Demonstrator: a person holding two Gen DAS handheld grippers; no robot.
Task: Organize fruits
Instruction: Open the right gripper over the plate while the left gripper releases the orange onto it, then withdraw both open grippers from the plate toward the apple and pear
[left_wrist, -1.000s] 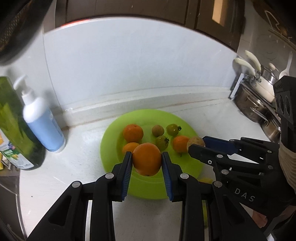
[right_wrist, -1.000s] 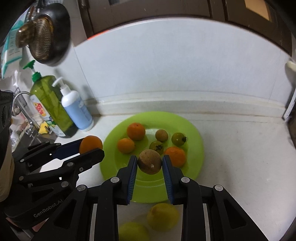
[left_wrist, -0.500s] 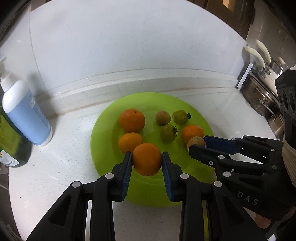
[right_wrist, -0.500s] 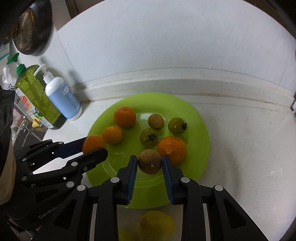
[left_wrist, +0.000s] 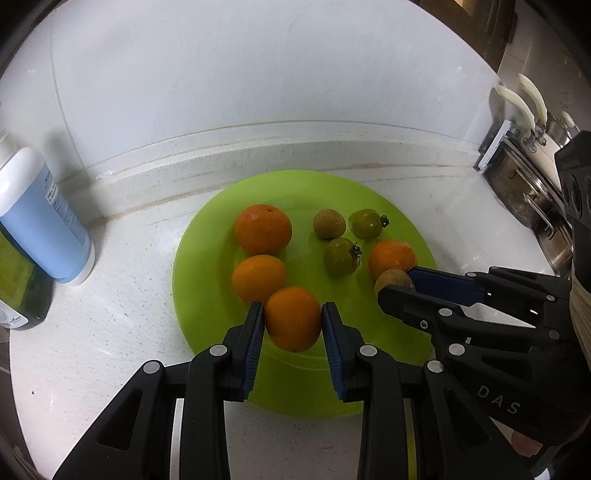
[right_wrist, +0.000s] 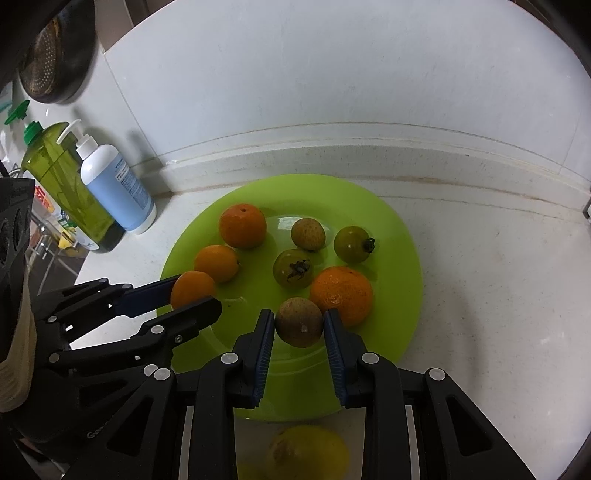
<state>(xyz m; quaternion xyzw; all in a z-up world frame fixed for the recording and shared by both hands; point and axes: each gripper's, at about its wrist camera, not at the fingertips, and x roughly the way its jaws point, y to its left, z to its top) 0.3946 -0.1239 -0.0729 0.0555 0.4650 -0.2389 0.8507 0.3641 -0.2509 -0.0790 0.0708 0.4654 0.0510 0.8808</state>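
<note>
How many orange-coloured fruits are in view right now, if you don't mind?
4: back-left orange, small orange before it, right orange on the plate, one orange in the left gripper.

The letters "D A S" stand in pale print on the black plastic right gripper (left_wrist: 395, 286), seen from the left wrist. The blue-and-white pump bottle's (right_wrist: 118, 190) label print is too small to read.

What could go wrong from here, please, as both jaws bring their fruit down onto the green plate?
1. The orange in the left gripper is round and could roll off the green plate near its rim.
2. The brown fruit in the right gripper sits close beside a mandarin and may nudge it.
</note>
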